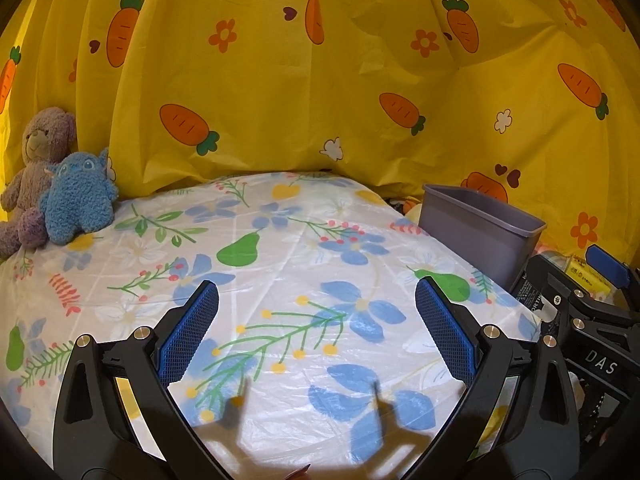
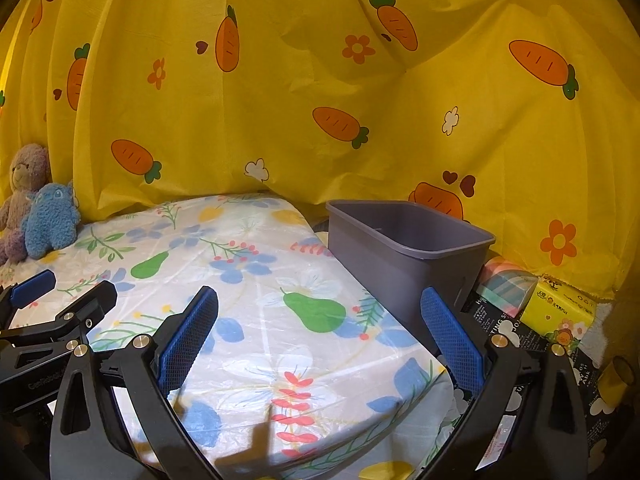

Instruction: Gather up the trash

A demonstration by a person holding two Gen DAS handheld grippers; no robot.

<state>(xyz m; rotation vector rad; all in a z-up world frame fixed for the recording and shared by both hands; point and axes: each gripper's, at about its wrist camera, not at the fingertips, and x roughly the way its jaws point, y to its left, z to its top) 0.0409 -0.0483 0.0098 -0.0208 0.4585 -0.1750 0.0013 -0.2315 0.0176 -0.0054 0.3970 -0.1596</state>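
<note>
1. The left gripper [image 1: 317, 294] and the right gripper [image 2: 319, 300] both hang spread wide, holding nothing.
2. The grey bin [image 2: 404, 256] stands right of centre in the frame.
3. "DAS" marks the right gripper's body, lower right in the left view.
4. The yellow tissue pack [image 2: 560, 312] carries print too small to read.

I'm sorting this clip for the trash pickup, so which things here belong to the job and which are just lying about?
For the job:
- grey bin, empty as far as visible
- left gripper, open
- right gripper, open

Just lying about:
- purple teddy bear
- blue plush toy
- yellow tissue pack
- carrot-print curtain
- floral cover
</note>
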